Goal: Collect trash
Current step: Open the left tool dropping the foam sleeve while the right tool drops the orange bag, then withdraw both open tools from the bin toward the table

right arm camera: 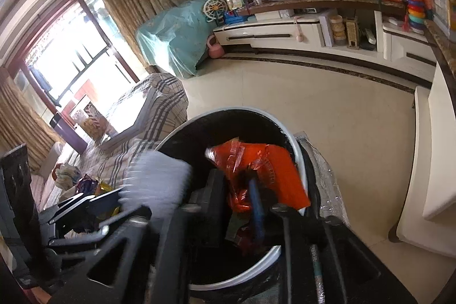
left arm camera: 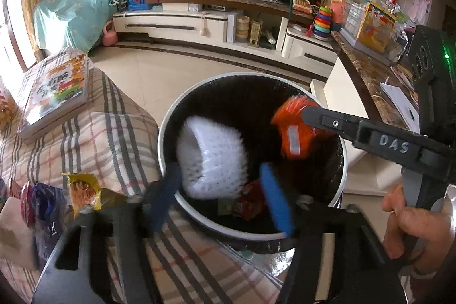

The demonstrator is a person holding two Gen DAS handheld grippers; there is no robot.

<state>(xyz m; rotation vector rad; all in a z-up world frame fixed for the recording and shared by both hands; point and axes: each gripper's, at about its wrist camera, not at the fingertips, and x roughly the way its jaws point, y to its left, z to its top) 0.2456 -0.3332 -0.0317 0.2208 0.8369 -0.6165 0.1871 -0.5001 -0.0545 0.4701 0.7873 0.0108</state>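
A round trash bin (left arm camera: pixel 248 75) with a white rim and black liner stands on the floor below both grippers. My left gripper (left arm camera: pixel 221 194) is open over it, blue pads wide apart. A white foam net sleeve (left arm camera: pixel 211 158) is blurred between them, clear of the right pad. My right gripper (right arm camera: pixel 235 184) reaches over the bin's right side with its jaws parted. A crumpled orange plastic wrapper (right arm camera: pixel 256 167) hangs loose at its tips, blurred. The same orange wrapper (left arm camera: pixel 293 133) shows under the right gripper (left arm camera: pixel 310 116) in the left wrist view. Red wrappers (left arm camera: pixel 248 201) lie at the bin's bottom.
A plaid-covered seat (left arm camera: pixel 114 133) borders the bin's left, bearing a picture book (left arm camera: pixel 54 93) and several snack wrappers (left arm camera: pixel 82 190). A marble-topped counter (left arm camera: pixel 367 76) runs along the right. A hand (left arm camera: pixel 413 218) grips the right tool. A TV cabinet (left arm camera: pixel 176 24) stands beyond the tiled floor.
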